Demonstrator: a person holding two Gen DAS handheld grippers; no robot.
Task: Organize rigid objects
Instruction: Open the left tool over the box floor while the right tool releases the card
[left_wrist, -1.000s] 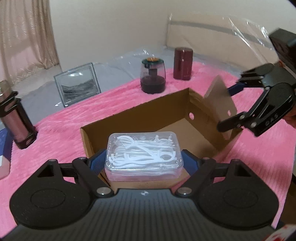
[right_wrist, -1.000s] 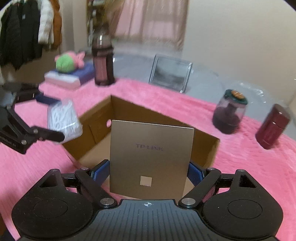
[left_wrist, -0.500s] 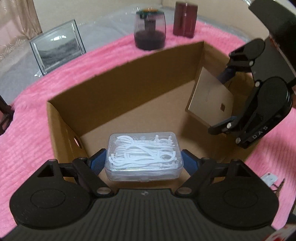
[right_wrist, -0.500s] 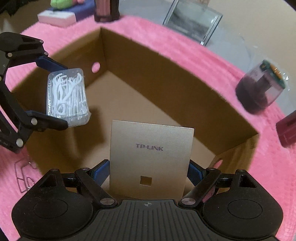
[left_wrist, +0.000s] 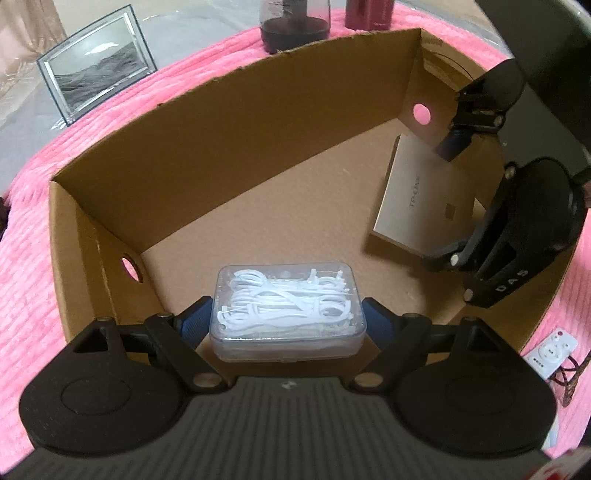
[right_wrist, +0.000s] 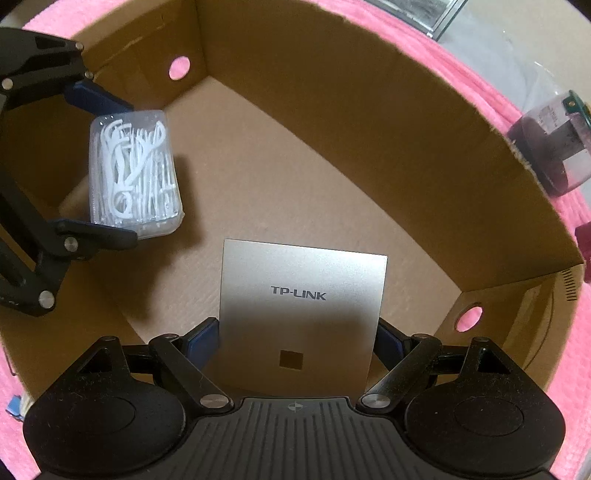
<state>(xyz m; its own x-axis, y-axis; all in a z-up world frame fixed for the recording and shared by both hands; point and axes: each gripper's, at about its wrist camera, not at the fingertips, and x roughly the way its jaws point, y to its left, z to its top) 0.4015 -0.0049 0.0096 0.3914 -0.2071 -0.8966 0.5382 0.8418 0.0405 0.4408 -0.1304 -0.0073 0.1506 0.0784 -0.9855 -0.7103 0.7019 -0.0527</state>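
Note:
My left gripper is shut on a clear plastic box of white floss picks and holds it low inside the open cardboard box, near its left front corner. My right gripper is shut on a flat gold TP-LINK panel and holds it inside the same box at the right end. The floss box and left gripper show at the left in the right wrist view; the panel and right gripper show at the right in the left wrist view.
The cardboard box stands on a pink plush cover. Behind it are a framed picture, a dark purple jar and a maroon canister. A small white remote with a cord lies right of the box.
Both grippers have moved down from above the rim into the cardboard box, each still holding its object. The box floor now fills both views.

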